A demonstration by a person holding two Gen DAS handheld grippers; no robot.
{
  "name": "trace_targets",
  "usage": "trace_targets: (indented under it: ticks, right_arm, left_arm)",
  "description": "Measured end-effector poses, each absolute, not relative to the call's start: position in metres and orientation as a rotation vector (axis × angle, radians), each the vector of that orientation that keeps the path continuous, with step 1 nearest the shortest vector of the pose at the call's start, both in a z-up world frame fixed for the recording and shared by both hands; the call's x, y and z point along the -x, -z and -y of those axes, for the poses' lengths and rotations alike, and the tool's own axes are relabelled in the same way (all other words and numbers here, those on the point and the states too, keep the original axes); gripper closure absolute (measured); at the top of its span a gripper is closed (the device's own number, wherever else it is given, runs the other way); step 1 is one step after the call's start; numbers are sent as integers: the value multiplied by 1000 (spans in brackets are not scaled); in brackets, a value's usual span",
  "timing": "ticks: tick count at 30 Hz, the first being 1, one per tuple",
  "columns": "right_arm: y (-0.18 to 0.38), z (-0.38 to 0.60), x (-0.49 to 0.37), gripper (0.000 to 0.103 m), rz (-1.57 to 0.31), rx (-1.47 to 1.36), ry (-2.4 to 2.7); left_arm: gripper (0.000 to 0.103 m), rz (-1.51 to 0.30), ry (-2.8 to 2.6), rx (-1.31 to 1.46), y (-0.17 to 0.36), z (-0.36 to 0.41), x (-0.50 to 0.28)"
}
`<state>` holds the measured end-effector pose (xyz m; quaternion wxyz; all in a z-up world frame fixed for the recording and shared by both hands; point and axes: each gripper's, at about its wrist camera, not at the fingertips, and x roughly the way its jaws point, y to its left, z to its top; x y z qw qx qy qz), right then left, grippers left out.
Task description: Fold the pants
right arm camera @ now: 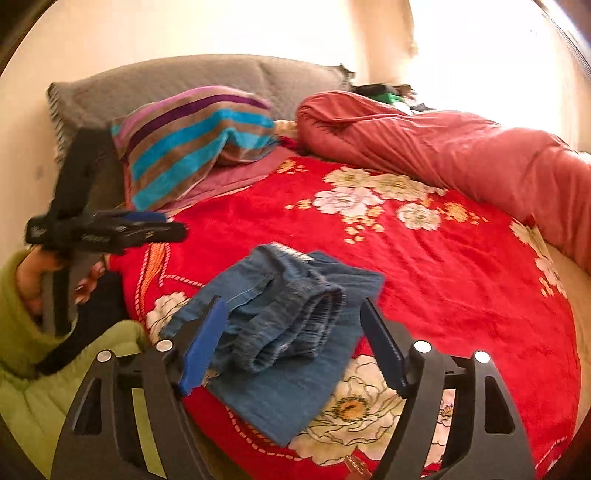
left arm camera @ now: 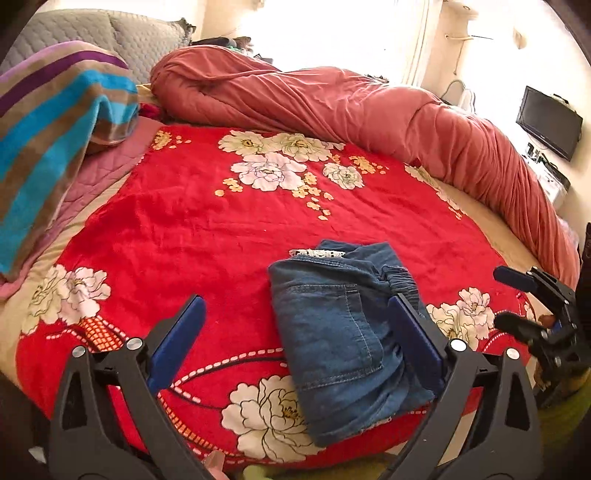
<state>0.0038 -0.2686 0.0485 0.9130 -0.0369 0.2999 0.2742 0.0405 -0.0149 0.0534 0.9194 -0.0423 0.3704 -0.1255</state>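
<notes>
The blue denim pants (left arm camera: pixel 343 332) lie folded into a compact bundle on the red floral blanket (left arm camera: pixel 207 229), near its front edge. They also show in the right wrist view (right arm camera: pixel 280 325), elastic waistband on top. My left gripper (left arm camera: pixel 295 314) is open and empty, its right finger over the bundle's right side. My right gripper (right arm camera: pixel 293 314) is open and empty, hovering just above the bundle. The right gripper also shows at the right edge of the left wrist view (left arm camera: pixel 517 299), and the left gripper at the left of the right wrist view (right arm camera: pixel 162 225).
A rolled pinkish-red duvet (left arm camera: pixel 369 103) runs along the far and right side of the bed. A striped blue, brown and purple towel (left arm camera: pixel 55 122) lies over grey pillows (left arm camera: pixel 140 33) at the left. A small monitor (left arm camera: pixel 548 122) stands at the far right.
</notes>
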Motion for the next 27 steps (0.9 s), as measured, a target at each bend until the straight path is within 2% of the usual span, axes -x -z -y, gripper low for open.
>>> trace_targets:
  ticks: [8, 24, 27]
  right_arm:
    - [-38, 279, -21, 25, -665, 39, -455]
    - [18, 282, -71, 25, -885, -67, -416]
    - [26, 280, -79, 32, -915, -76, -427]
  left_arm:
    - [10, -790, 242, 92, -43, 14, -44]
    - [10, -912, 279, 109, 8, 28, -70]
    - [11, -936, 280, 120, 17, 30, -74]
